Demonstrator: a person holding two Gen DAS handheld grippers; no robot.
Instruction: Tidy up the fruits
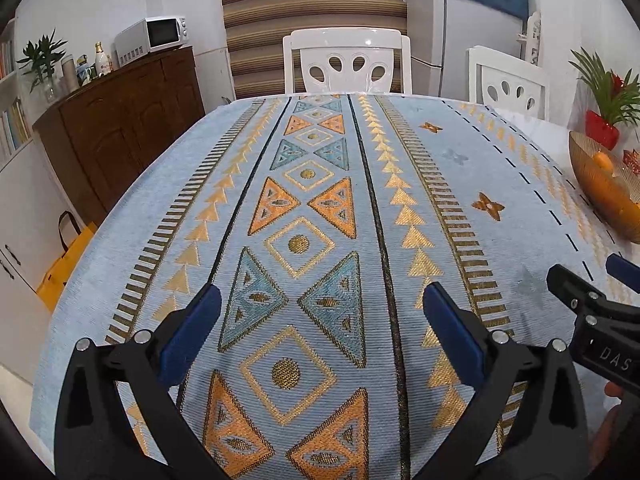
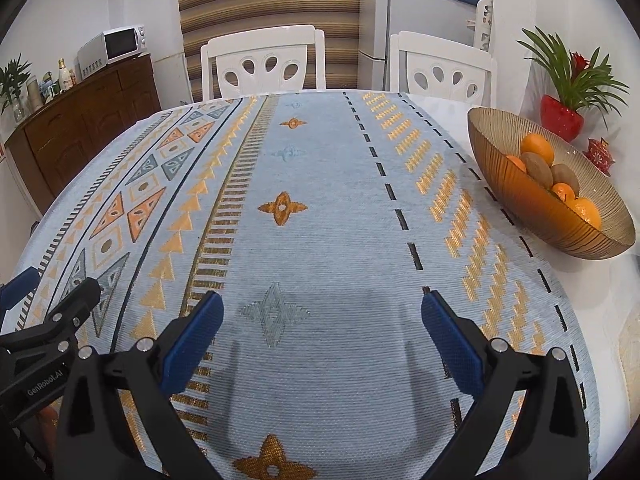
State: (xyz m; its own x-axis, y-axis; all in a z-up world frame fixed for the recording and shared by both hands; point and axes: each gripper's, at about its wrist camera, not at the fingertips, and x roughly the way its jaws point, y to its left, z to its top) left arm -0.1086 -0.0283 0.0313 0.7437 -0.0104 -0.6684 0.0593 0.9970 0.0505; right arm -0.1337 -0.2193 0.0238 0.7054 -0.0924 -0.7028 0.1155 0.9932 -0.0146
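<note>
A ribbed amber bowl (image 2: 516, 196) stands at the right side of the table and holds several oranges (image 2: 537, 147) and two brown kiwis (image 2: 538, 170). Only part of the bowl (image 1: 592, 184) shows at the right edge of the left wrist view. My left gripper (image 1: 322, 304) hovers open over the patterned cloth, nothing between its blue pads. My right gripper (image 2: 322, 312) is open too, with nothing between its fingers, well to the left of the bowl. Each gripper shows at the edge of the other's view.
A light blue patterned tablecloth (image 2: 332, 184) covers the table. Two white chairs (image 2: 264, 64) stand at the far side. A red pot with a green plant (image 2: 562, 116) sits behind the bowl. A brown sideboard (image 1: 120, 120) with a microwave is at the left.
</note>
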